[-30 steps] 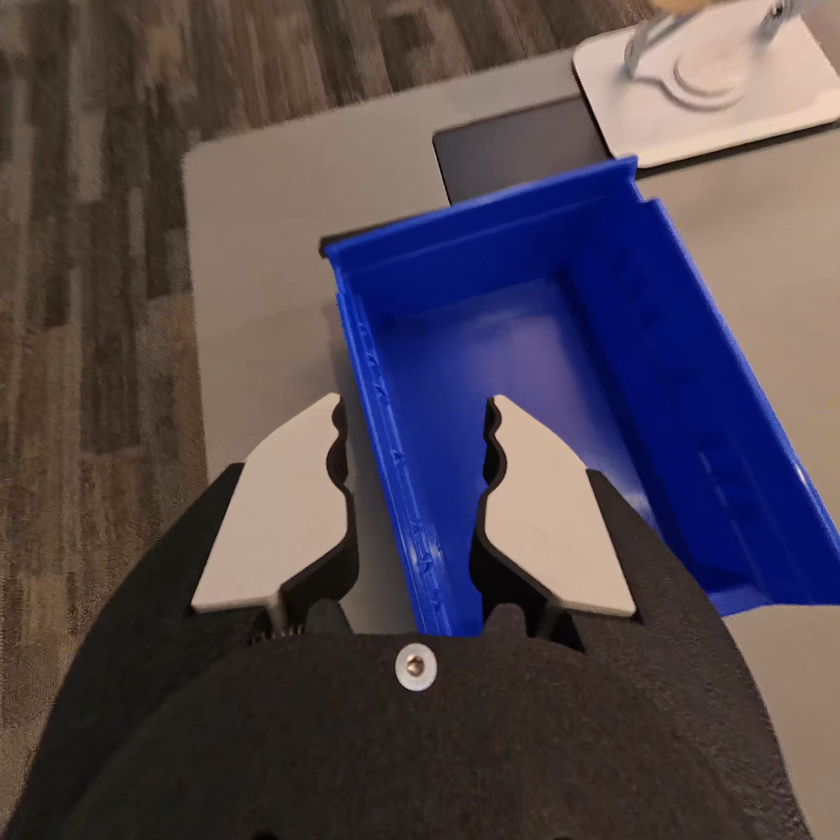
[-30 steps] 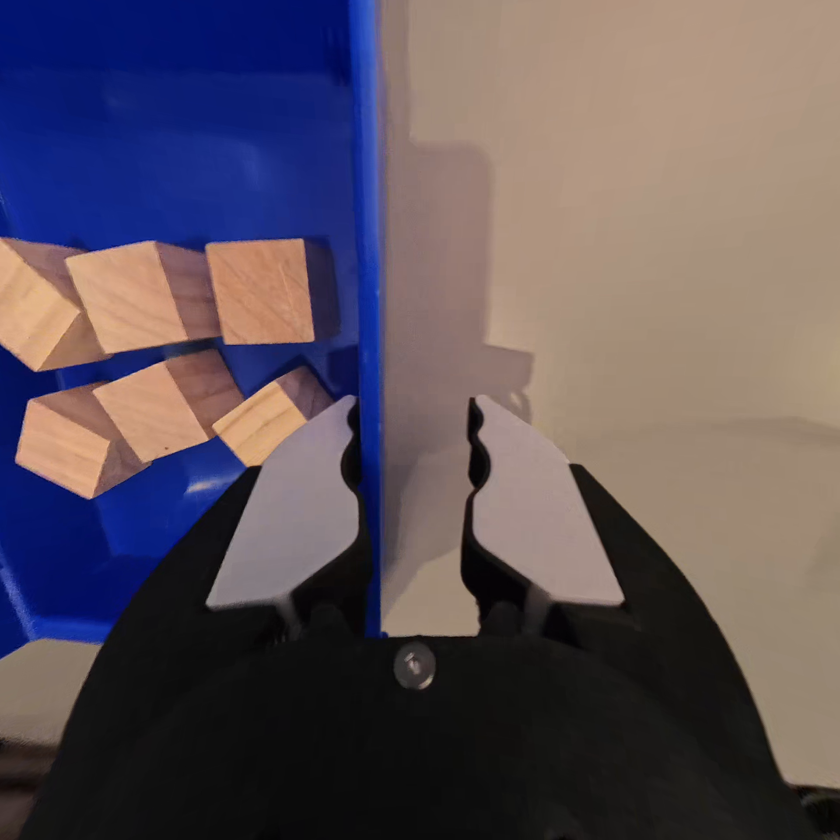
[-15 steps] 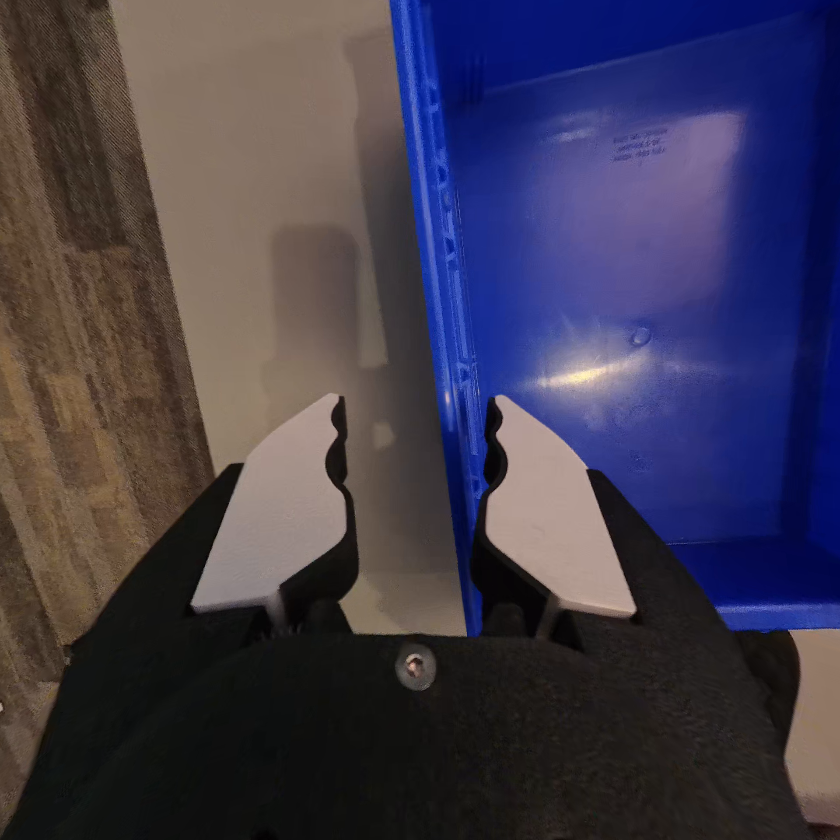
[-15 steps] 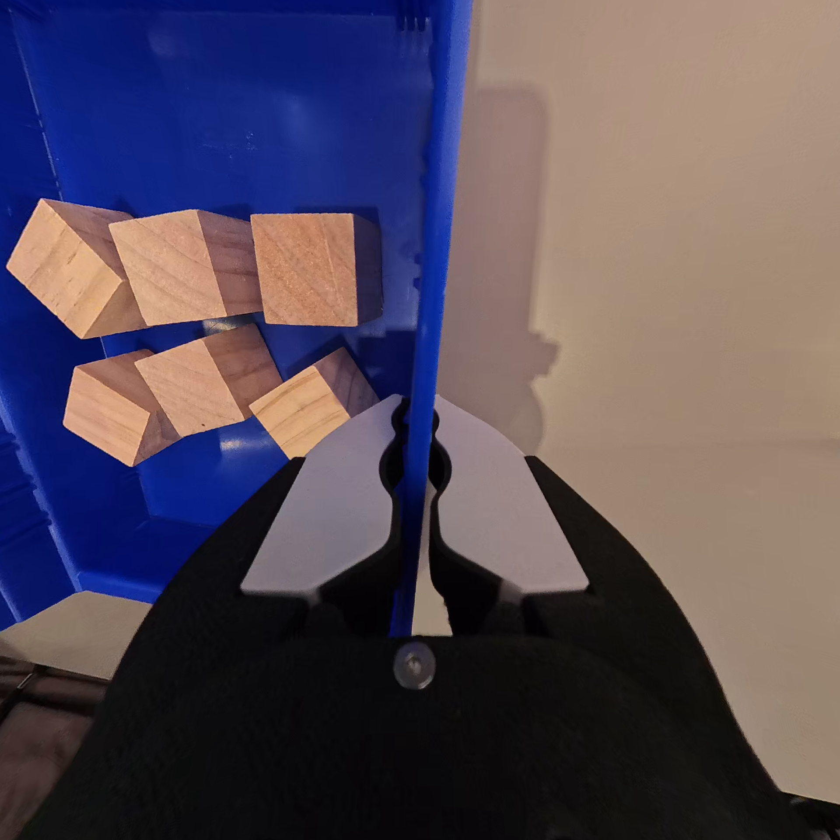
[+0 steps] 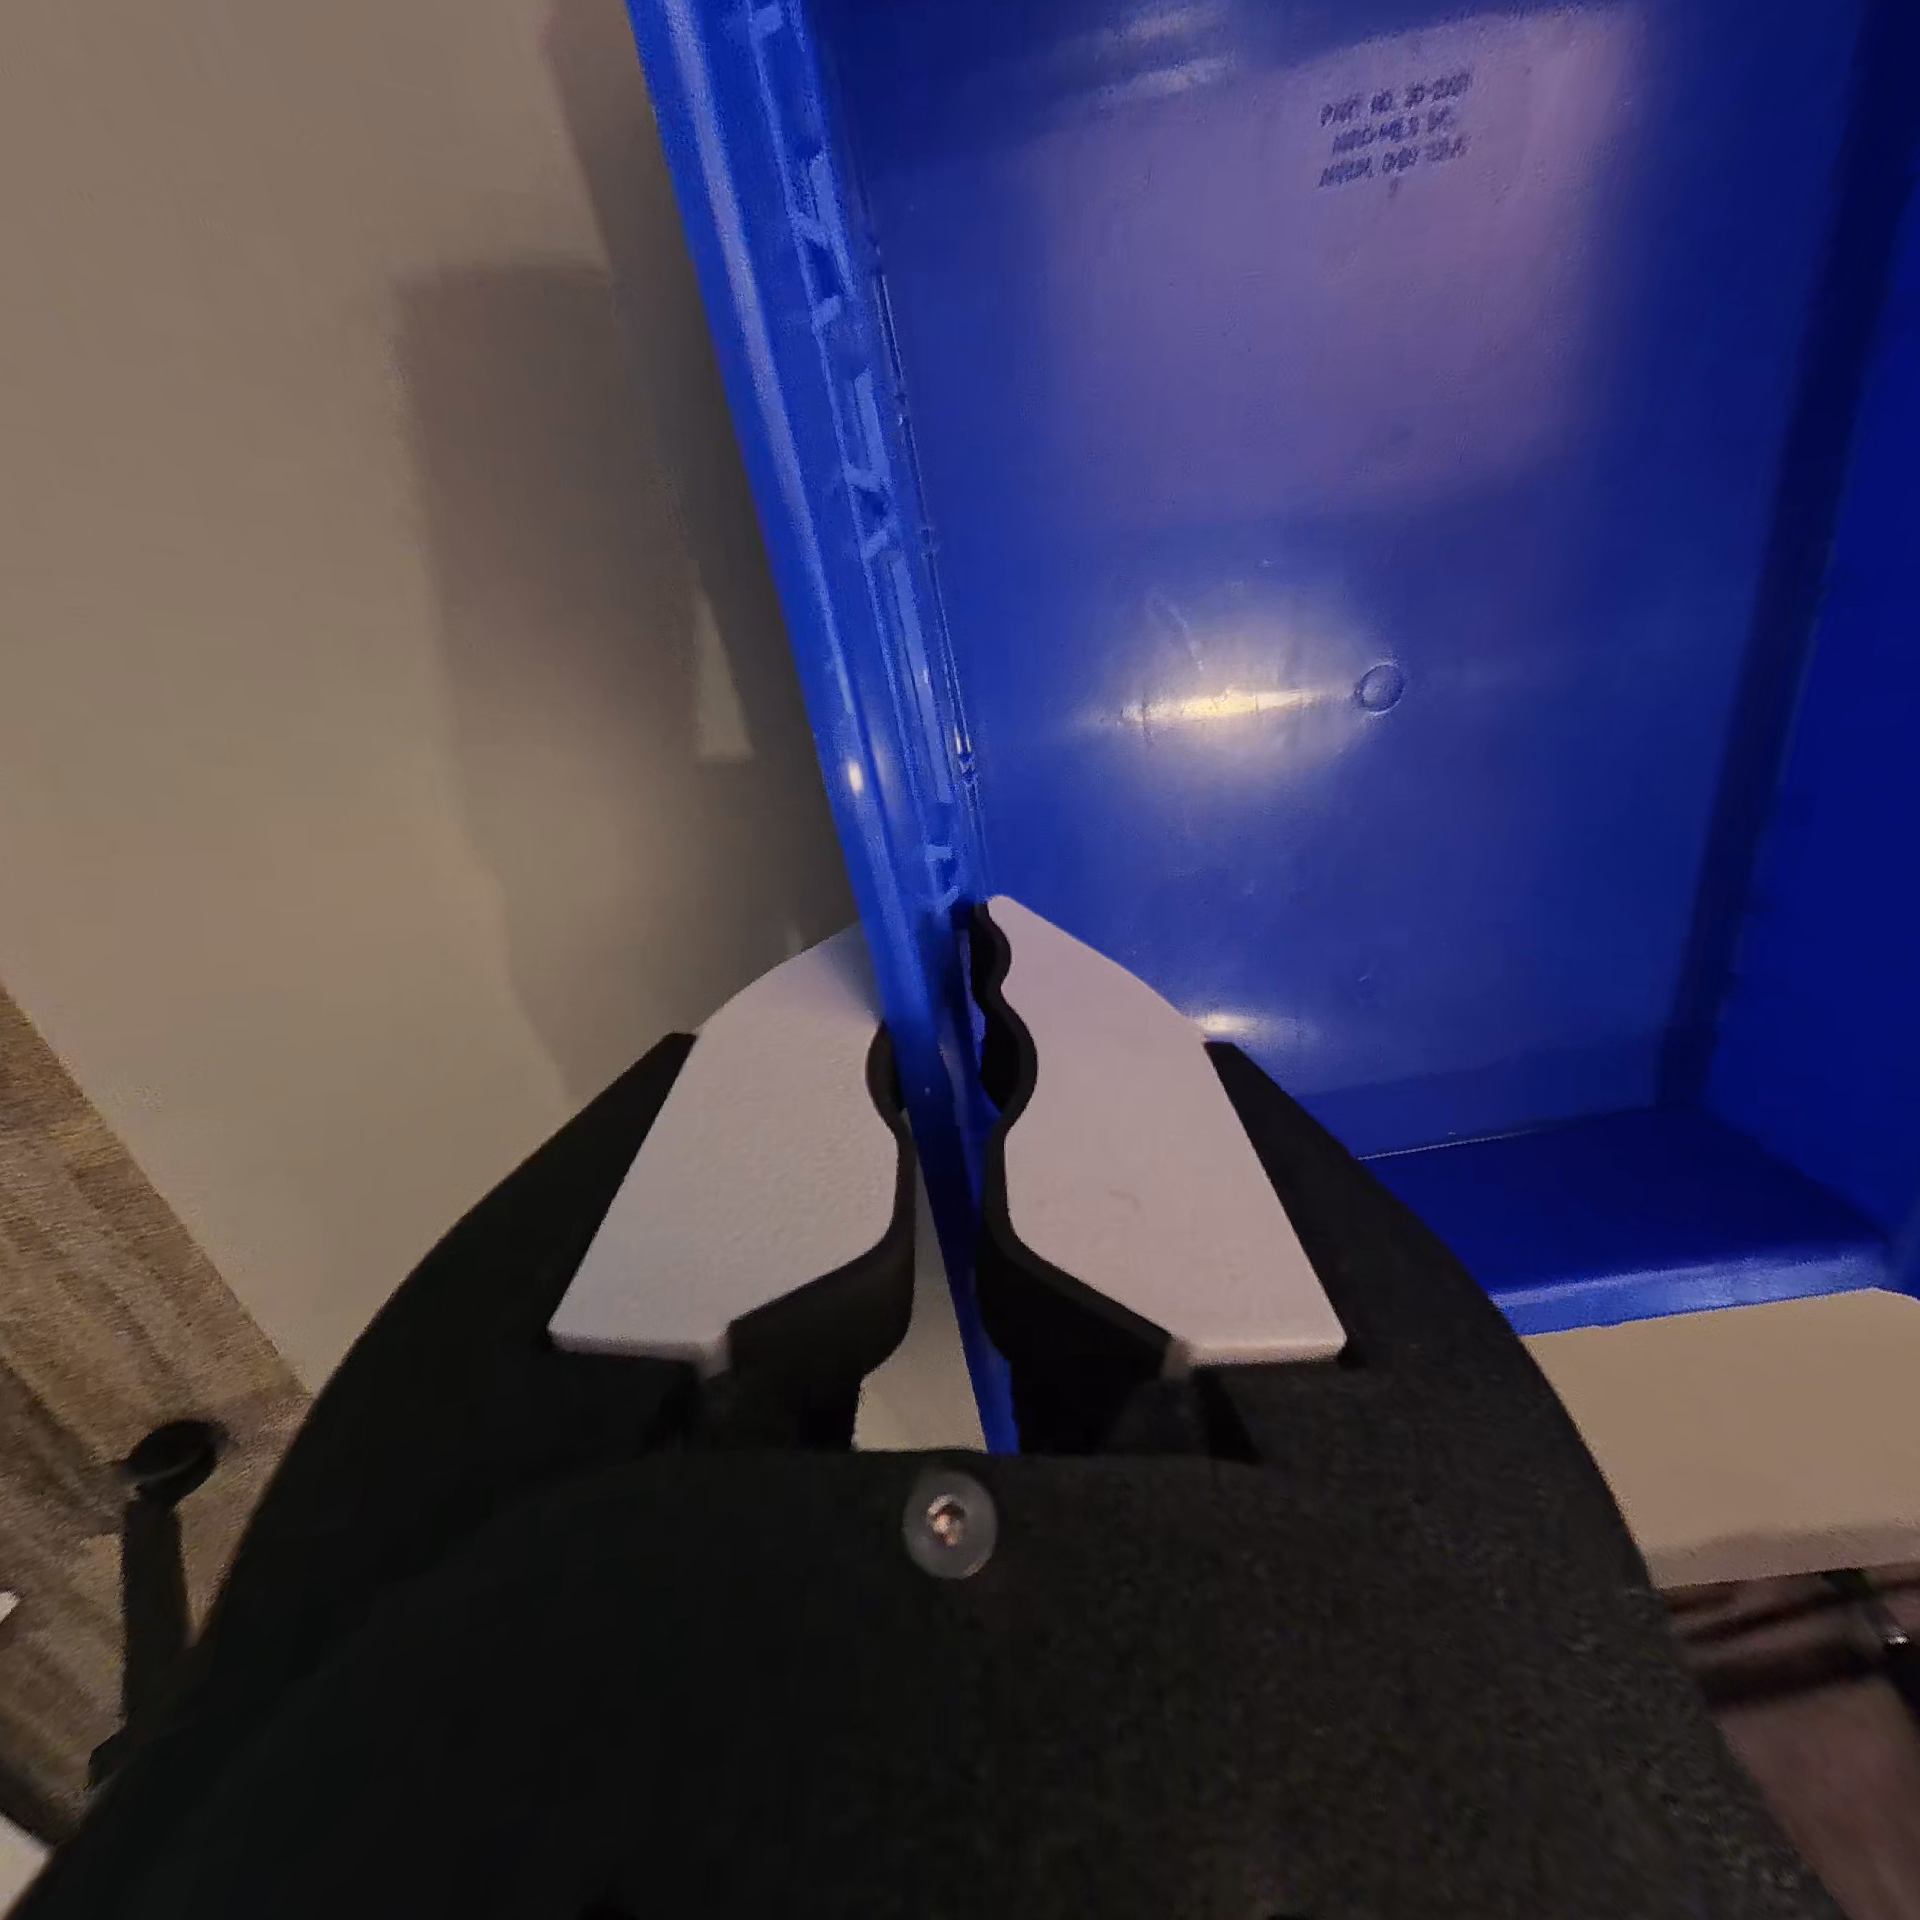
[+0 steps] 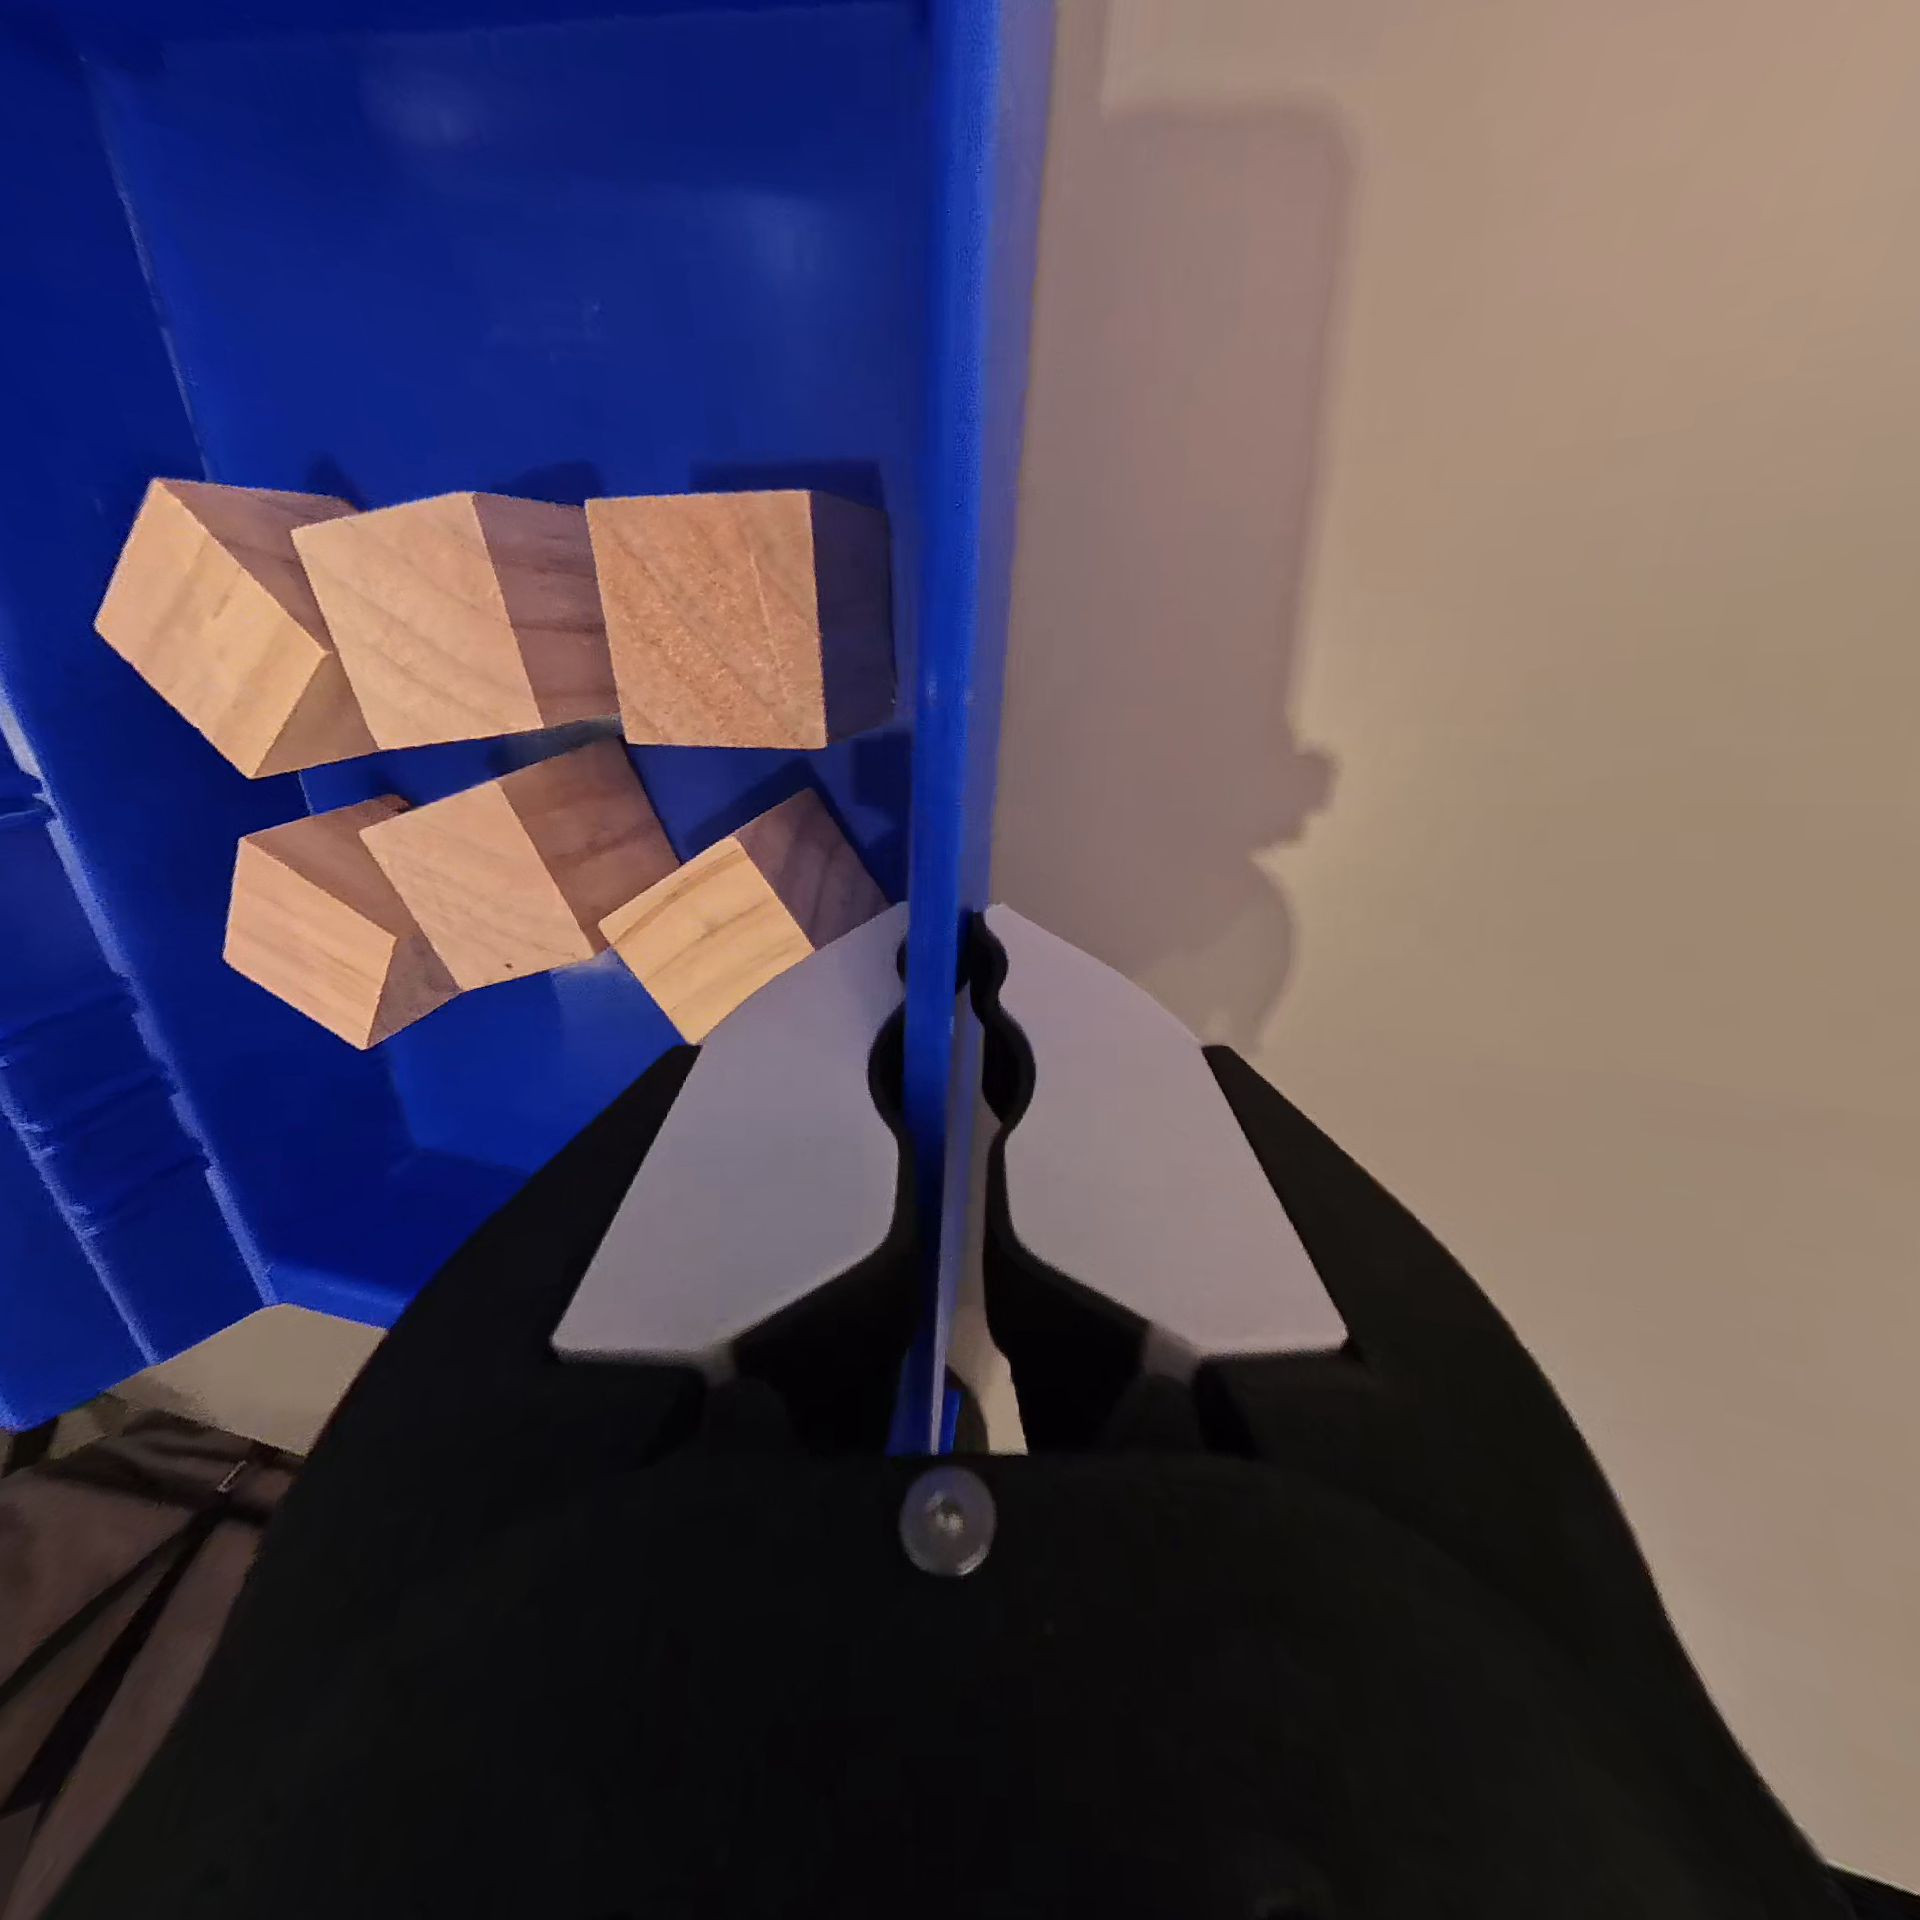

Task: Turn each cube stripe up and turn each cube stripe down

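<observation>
A blue plastic bin point(image 5: 1351, 468) stands on a pale table. My left gripper point(image 5: 940, 935) is shut on the bin's left side wall point(image 5: 831, 416), one finger outside and one inside. My right gripper point(image 6: 945, 935) is shut on the bin's right side wall point(image 6: 966, 416) in the same way. Several plain wooden cubes point(image 6: 707, 613) lie loose on the bin floor to the left of my right gripper, in two rough rows. No stripe shows on the faces in view. The part of the bin floor in the left wrist view is bare.
The pale table point(image 6: 1558, 623) stretches to the right of the bin. In the left wrist view the table's left edge point(image 5: 156, 1143) meets a brown wood-pattern floor point(image 5: 94, 1299). A black stand or chair base point(image 5: 156, 1475) shows below that edge.
My left gripper came down over the bin's left wall and its fingers closed on it. My right gripper closed on the right wall earlier and stays shut there. The cubes have not moved.
</observation>
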`<state>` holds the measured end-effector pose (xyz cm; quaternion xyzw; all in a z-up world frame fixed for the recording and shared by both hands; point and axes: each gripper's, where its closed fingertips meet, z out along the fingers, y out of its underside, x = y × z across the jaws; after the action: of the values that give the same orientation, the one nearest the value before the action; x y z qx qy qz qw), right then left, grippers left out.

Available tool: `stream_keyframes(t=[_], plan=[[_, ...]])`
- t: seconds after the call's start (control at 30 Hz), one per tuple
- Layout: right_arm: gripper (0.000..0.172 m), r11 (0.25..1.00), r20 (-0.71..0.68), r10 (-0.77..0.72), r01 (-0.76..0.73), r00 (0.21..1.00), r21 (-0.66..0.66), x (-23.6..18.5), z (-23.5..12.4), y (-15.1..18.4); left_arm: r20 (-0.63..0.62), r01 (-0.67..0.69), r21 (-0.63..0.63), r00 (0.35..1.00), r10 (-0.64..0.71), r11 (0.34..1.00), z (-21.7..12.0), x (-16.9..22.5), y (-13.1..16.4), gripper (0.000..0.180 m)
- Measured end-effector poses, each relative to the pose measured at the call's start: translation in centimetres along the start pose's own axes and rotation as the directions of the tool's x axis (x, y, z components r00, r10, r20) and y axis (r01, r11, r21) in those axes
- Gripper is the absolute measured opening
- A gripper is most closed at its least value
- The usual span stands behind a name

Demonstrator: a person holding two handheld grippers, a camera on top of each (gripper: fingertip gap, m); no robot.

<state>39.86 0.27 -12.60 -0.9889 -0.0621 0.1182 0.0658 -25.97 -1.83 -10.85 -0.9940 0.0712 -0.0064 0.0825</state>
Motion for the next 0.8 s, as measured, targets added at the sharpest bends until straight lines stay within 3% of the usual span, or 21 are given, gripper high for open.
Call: stream_keyframes(t=[0.23,0.4,0.8], plan=[[0.008,0.995,0.017,-0.082,0.083,0.996,-0.057,-6.2,1.4,0.0,-0.001,-0.146,0.006,0.989,0.146,0.989,0.5,7.3,-1.9,0.011],[0.008,0.994,0.013,-0.095,0.095,0.995,-0.061,-8.4,1.9,0.1,0.005,-0.237,-0.017,0.972,0.237,0.971,0.6,10.9,-1.6,0.016],[0.015,0.988,0.020,-0.115,0.116,0.993,-0.098,-10.8,4.2,-0.6,0.041,-0.337,0.071,0.941,0.335,0.939,-0.4,13.0,-2.7,0.030]])
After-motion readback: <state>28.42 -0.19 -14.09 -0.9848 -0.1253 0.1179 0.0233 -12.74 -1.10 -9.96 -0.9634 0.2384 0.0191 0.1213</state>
